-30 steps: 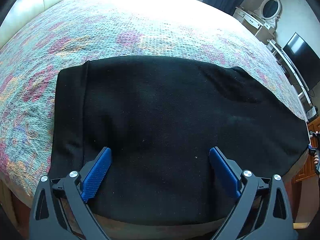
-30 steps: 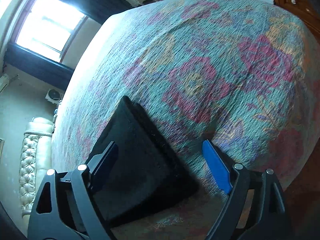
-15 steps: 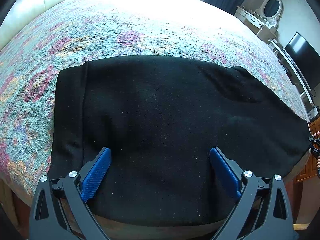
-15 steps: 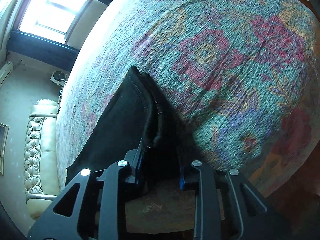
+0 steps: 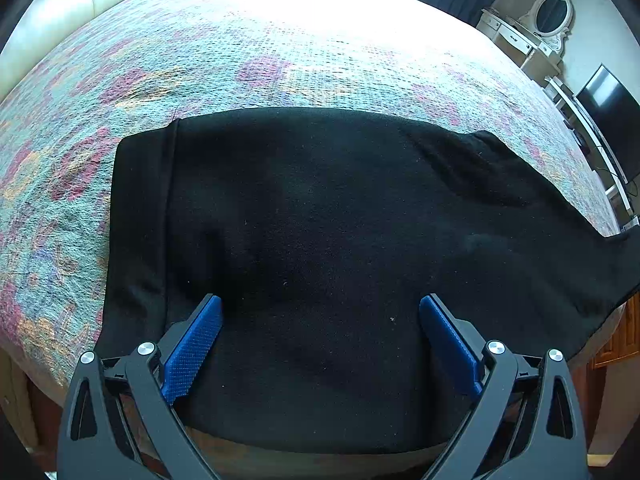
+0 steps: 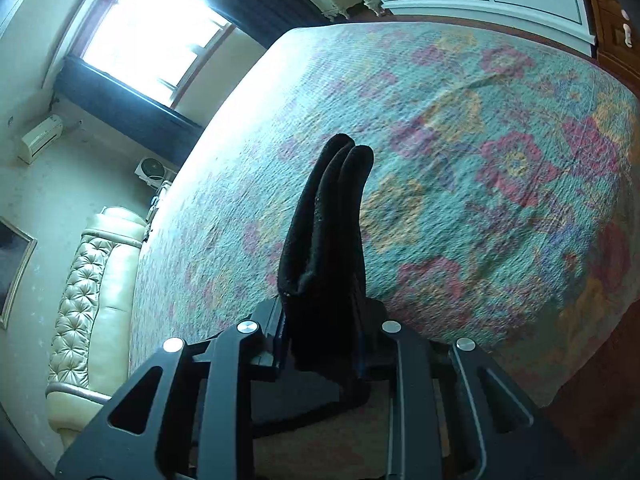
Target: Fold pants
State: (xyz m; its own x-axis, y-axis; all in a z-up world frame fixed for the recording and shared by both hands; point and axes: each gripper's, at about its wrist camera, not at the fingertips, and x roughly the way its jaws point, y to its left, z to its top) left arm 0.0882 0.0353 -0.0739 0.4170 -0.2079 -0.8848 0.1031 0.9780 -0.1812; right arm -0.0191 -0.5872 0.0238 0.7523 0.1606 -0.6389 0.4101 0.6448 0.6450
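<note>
So the black pants (image 5: 320, 248) are laid flat across the near edge of the bed (image 5: 280, 52), on that floral bedspread, with what looks like the waistband end toward the left. The left gripper (image 5: 320, 336) hangs over the near hem with its blue pads spread wide — nothing in it, not touching as far as I can tell. Over on the right, the right gripper (image 6: 324, 320) is clamped tight on a bunched end of the pants, layers pinched together and lifted off the bed. Looks to me like the fold is just starting — the next move would be carrying that held end over toward the left while the left gripper pins or grabs its side.
</note>
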